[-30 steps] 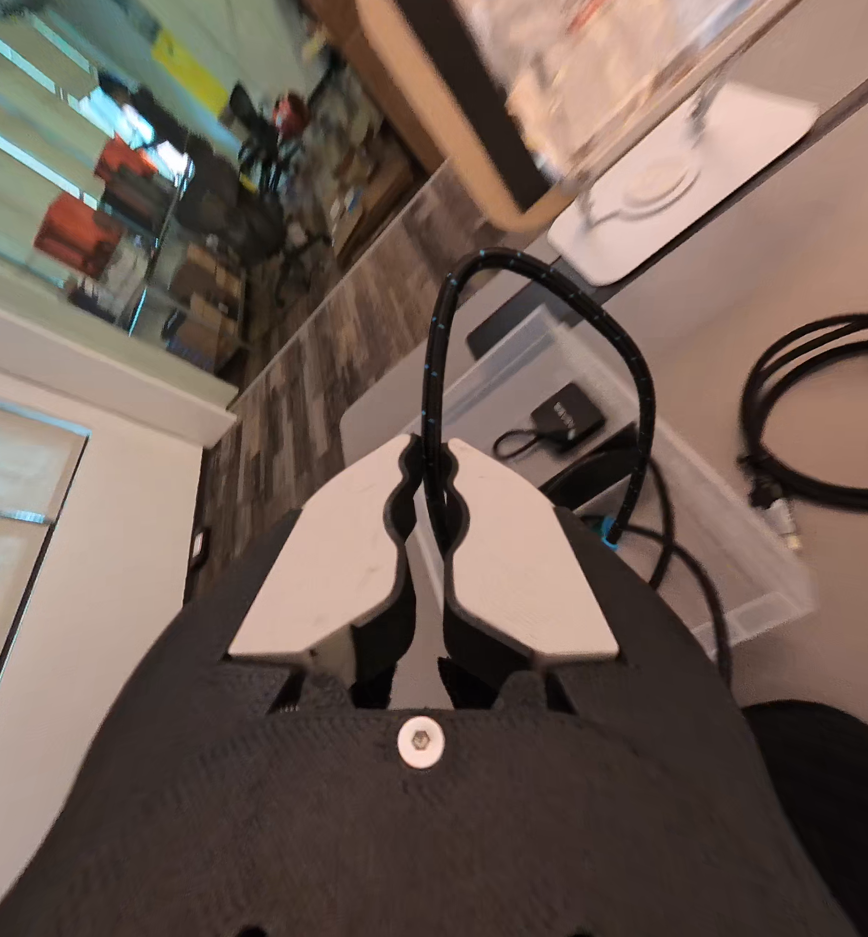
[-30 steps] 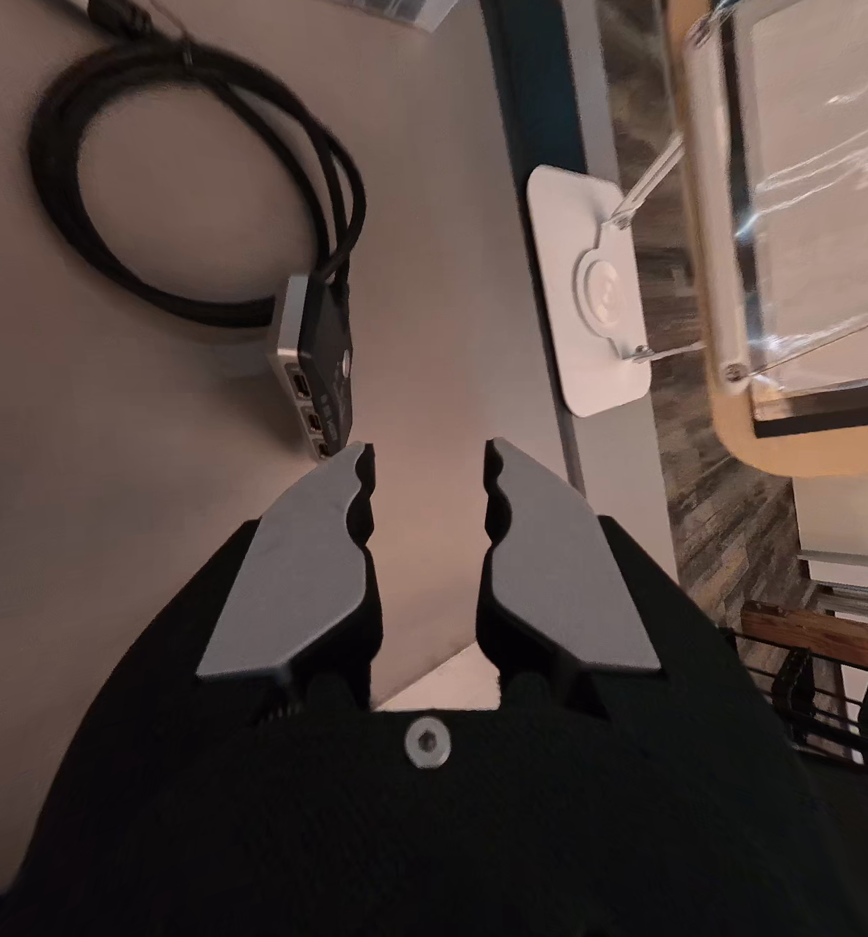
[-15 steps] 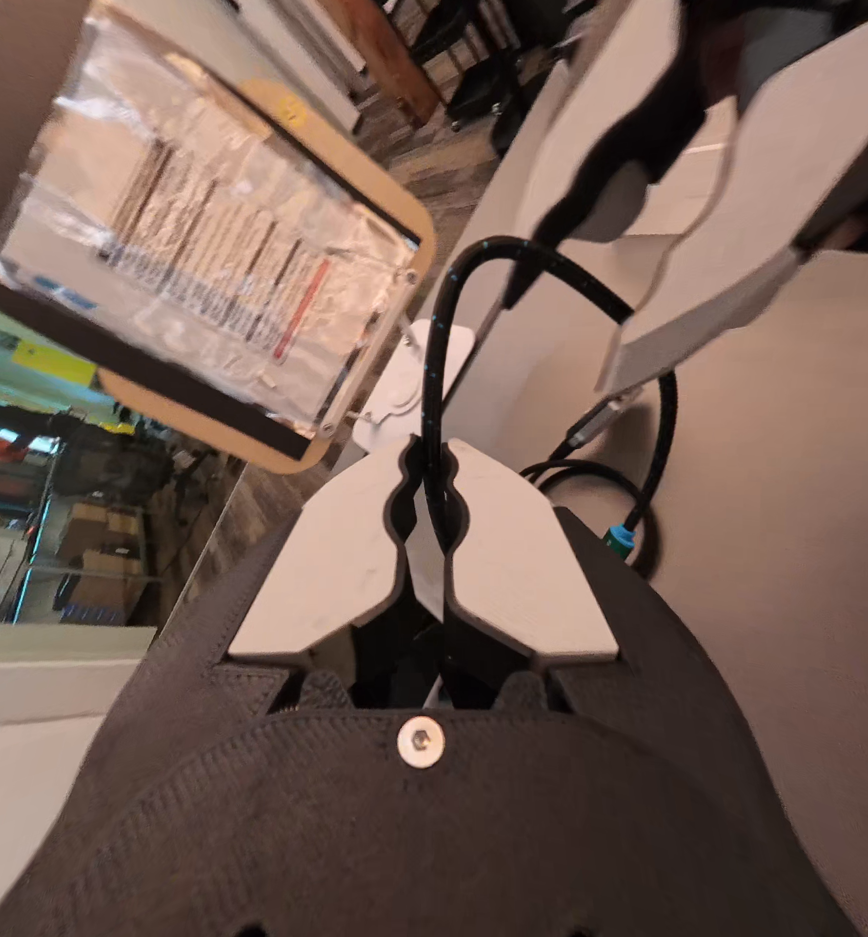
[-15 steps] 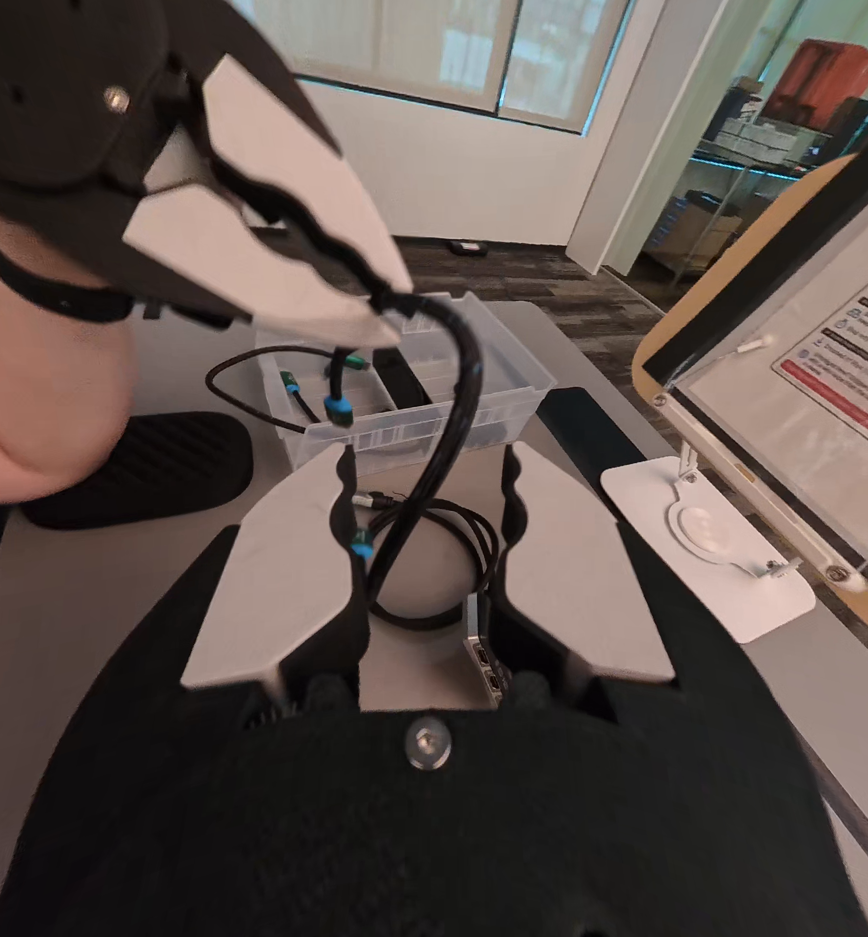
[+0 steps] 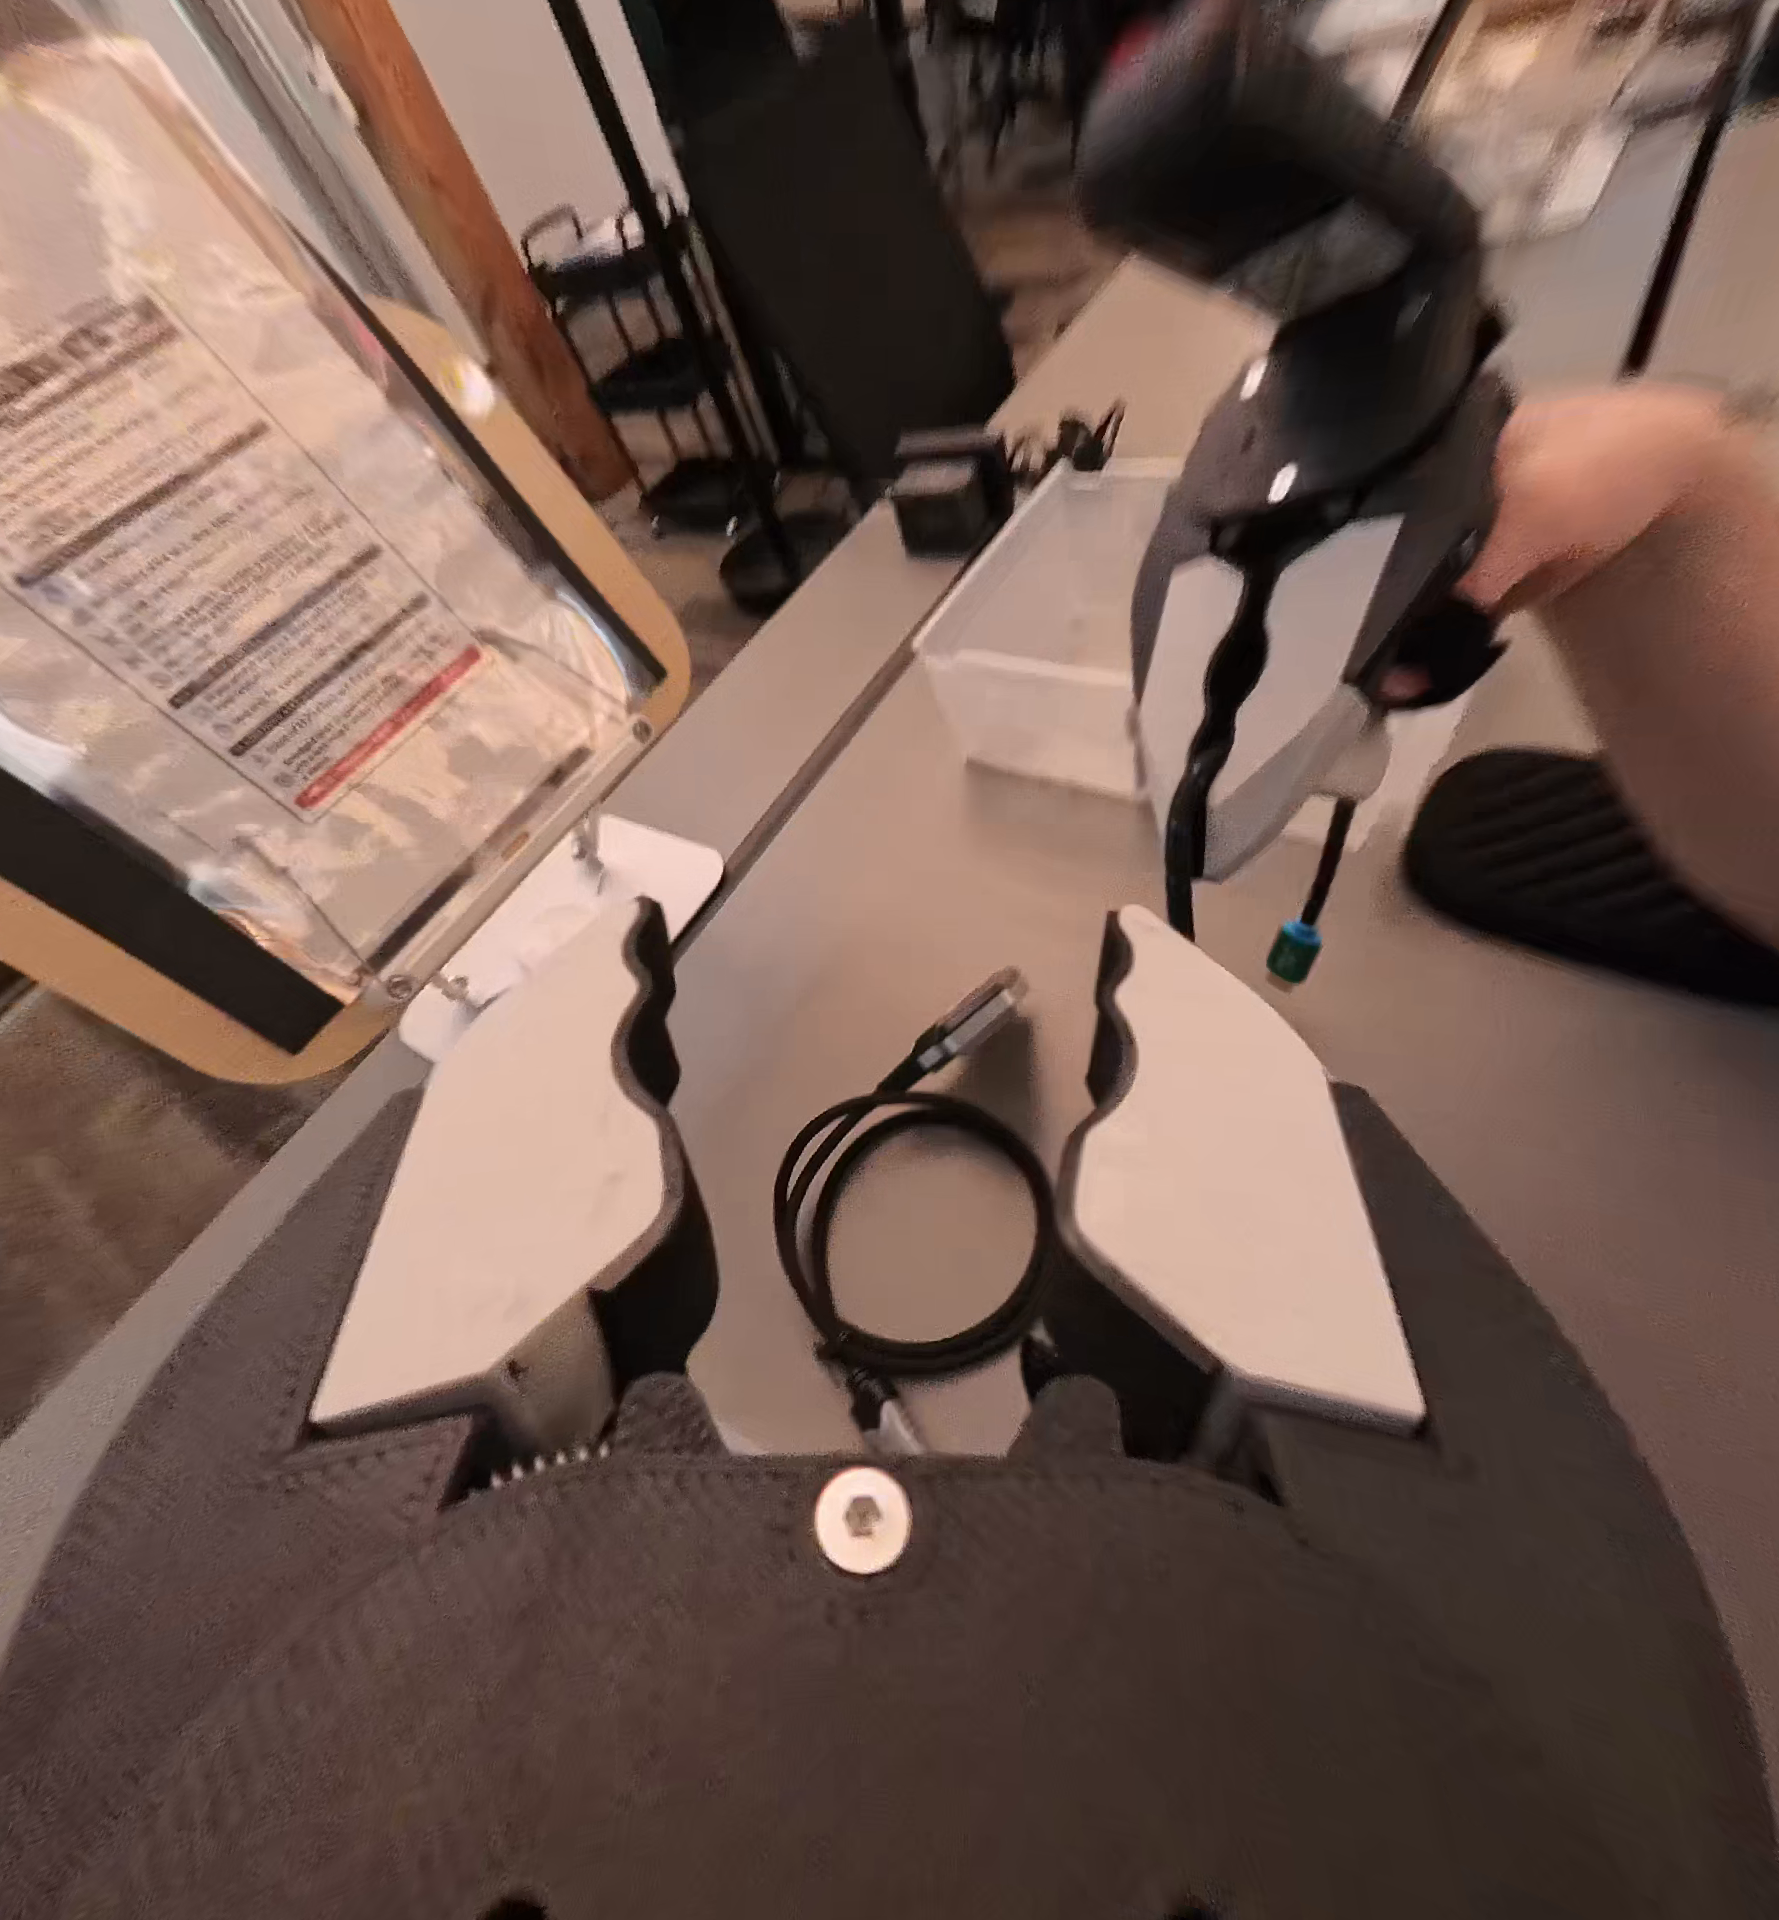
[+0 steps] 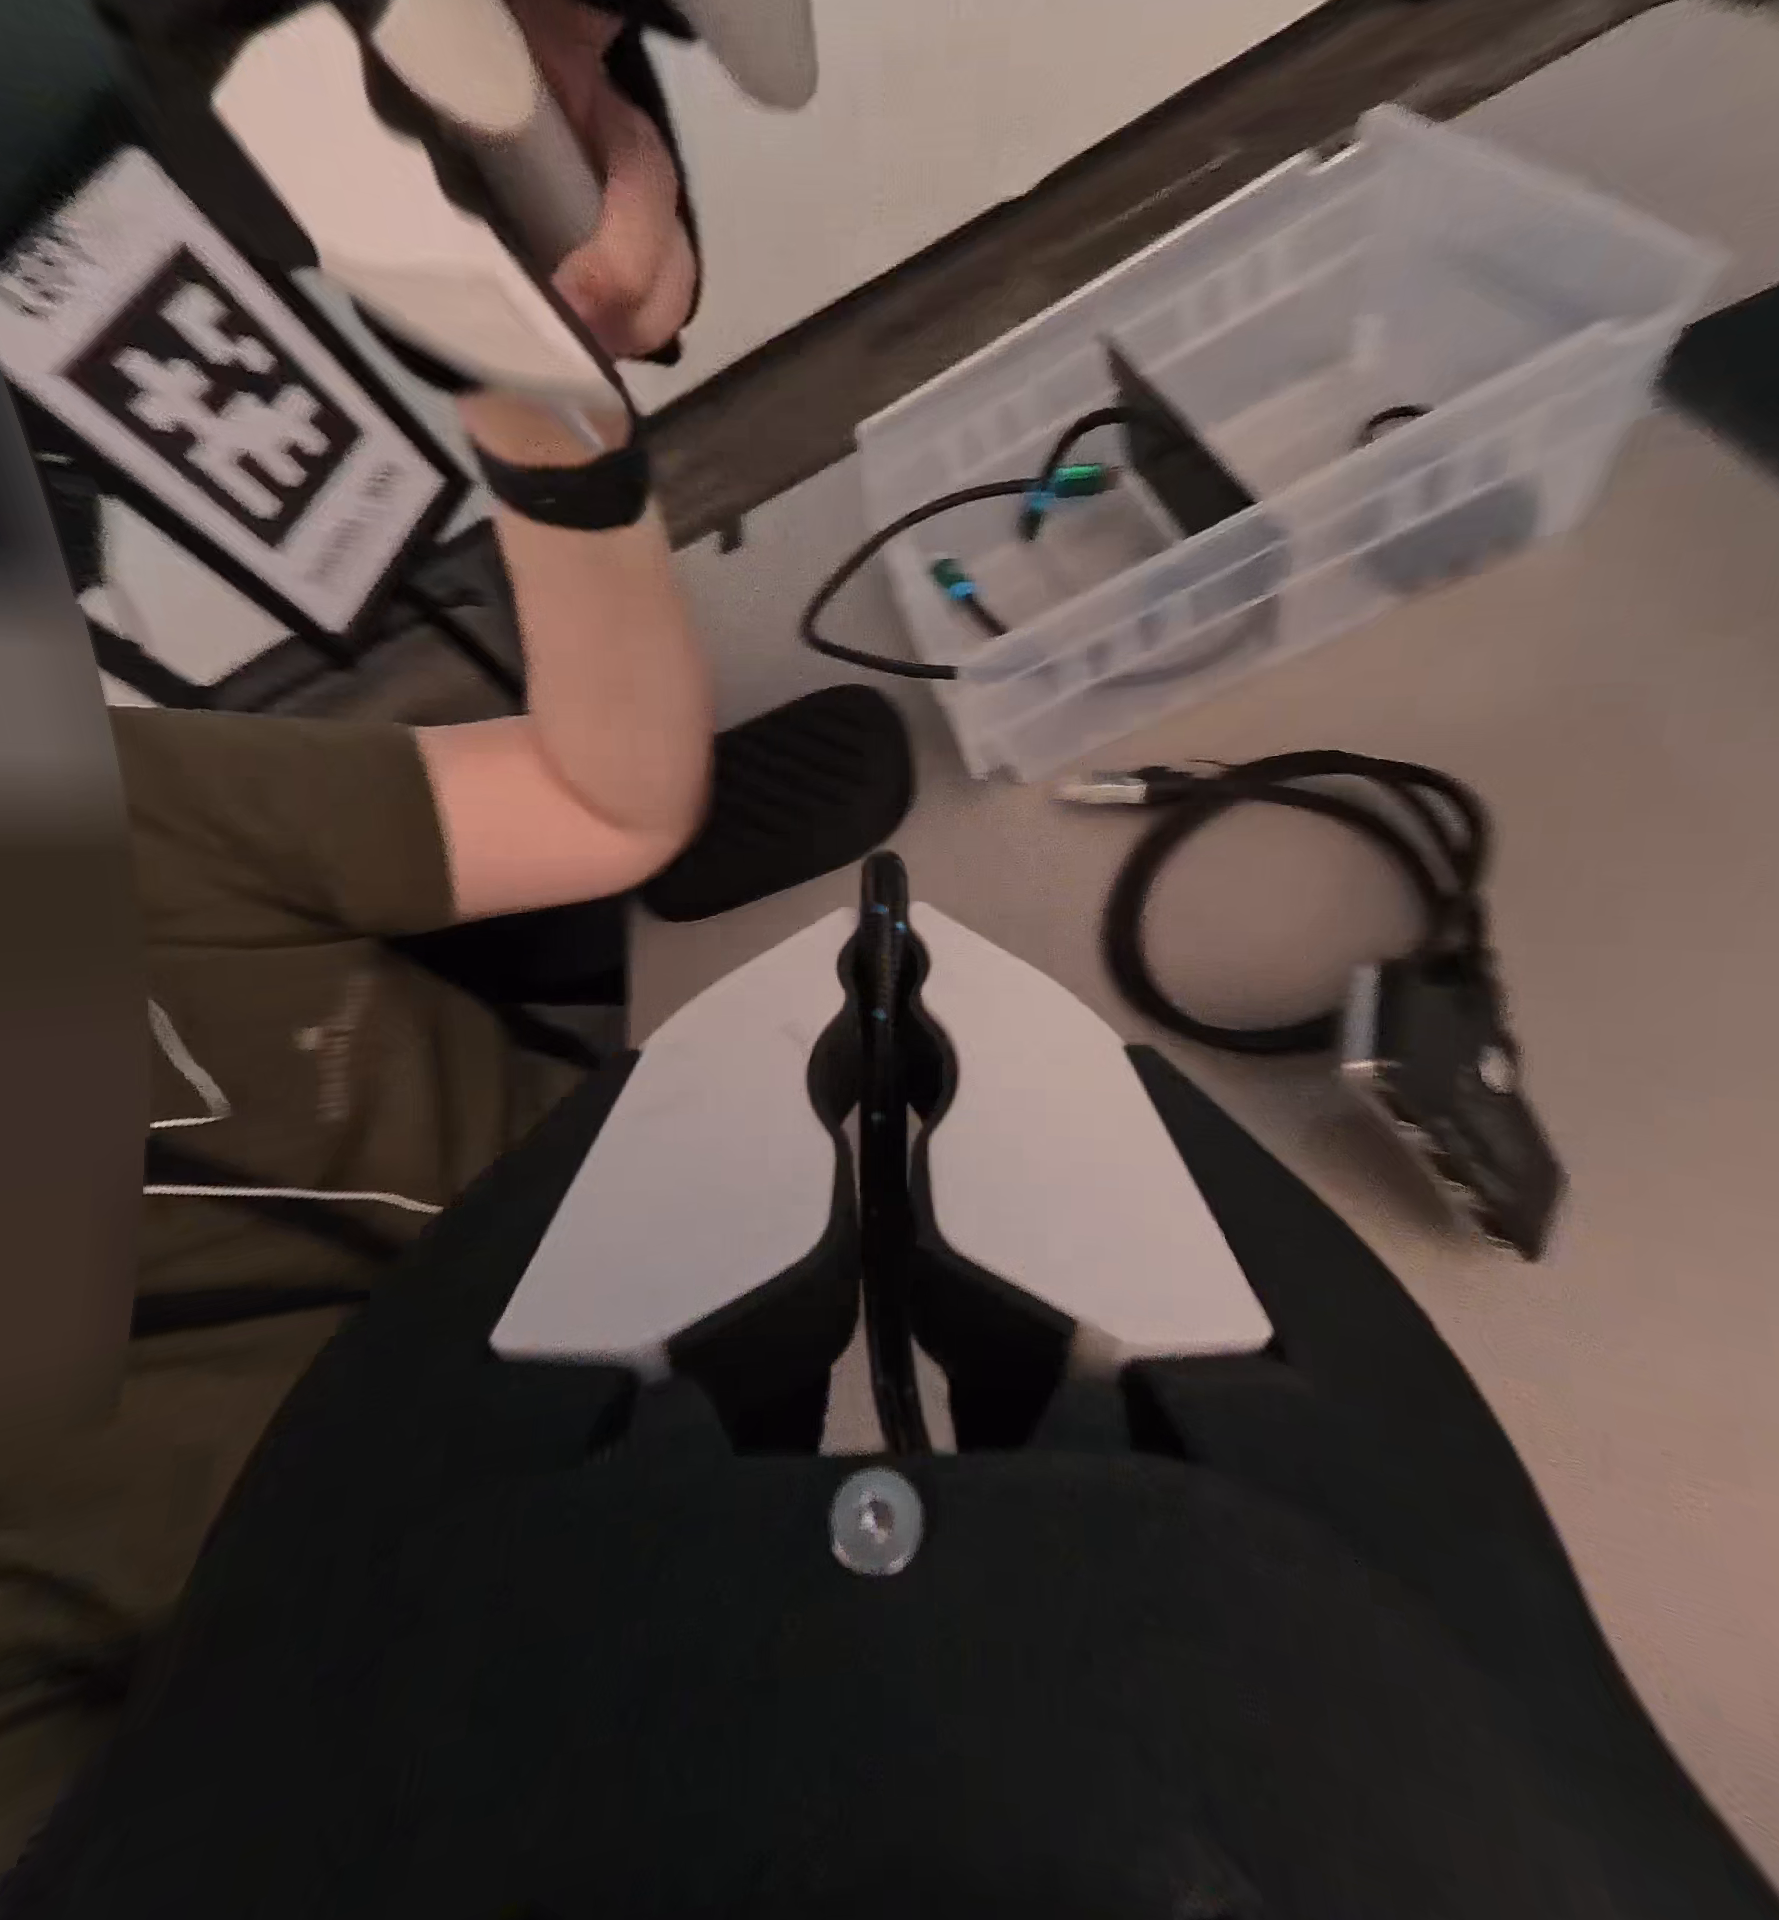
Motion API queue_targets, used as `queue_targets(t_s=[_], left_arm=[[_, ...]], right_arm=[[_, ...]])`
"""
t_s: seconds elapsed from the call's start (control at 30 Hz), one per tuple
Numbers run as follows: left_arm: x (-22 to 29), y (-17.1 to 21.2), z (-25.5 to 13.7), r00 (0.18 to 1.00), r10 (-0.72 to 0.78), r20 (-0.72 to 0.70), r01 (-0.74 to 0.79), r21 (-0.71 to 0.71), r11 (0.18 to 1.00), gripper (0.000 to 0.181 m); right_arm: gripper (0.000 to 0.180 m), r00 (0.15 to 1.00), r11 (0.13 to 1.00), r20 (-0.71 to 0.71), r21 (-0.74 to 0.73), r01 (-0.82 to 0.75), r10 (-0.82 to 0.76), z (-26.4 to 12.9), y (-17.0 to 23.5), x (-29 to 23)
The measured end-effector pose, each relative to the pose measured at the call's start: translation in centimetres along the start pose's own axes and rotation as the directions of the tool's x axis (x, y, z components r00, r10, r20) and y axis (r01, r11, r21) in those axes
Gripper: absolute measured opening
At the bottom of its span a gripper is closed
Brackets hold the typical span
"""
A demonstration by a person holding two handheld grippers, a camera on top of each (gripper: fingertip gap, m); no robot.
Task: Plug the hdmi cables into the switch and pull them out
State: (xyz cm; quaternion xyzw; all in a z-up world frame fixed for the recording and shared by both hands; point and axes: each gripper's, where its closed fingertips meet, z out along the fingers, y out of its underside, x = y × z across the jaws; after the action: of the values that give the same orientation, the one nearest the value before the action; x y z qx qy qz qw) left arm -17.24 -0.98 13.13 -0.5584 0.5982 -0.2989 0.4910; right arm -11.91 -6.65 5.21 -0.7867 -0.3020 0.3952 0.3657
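My right gripper is shut on a black braided hdmi cable that runs along between its fingers. In the left wrist view this gripper hangs above the table with the cable's green-collared plug dangling below it. My left gripper is open and empty, above a coiled black cable with a silver plug. The black switch lies on the table to the right of my right gripper, joined to that coil. Its ports are blurred.
A clear plastic bin with more cables stands at the back of the table. A black wrist rest lies by the person's arm. A framed sign on a white base stands at the table's left edge.
The braided cable has passed from my left gripper to my right one. The left has opened and moved over the coiled cable. The right has shut on the cable and swung away.
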Motion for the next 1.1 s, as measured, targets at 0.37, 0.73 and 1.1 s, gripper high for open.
queue_targets(t_s=[0.37, 0.73, 1.1], left_arm=[[-7.0, 6.7, -9.0, 0.972, -0.201, 0.118, 0.202, 0.007, 0.979, 0.090], [-13.8, 22.9, -7.5, 0.951, -0.077, 0.300, 0.232, -0.525, 0.819, 0.068], [-15.6, 29.1, -4.7, 0.959, 0.085, 0.270, 0.156, -0.755, 0.637, 0.033]], right_arm=[[0.000, 0.830, 0.781, -0.540, -0.455, -0.428, 0.140, -1.1, 13.6, 13.9], [0.036, 0.714, 0.663, -0.698, -0.509, -0.549, 0.056, -2.3, 16.8, 17.1], [0.038, 0.721, 0.771, -0.693, -0.467, -0.433, -0.015, -3.4, 13.1, 15.8]])
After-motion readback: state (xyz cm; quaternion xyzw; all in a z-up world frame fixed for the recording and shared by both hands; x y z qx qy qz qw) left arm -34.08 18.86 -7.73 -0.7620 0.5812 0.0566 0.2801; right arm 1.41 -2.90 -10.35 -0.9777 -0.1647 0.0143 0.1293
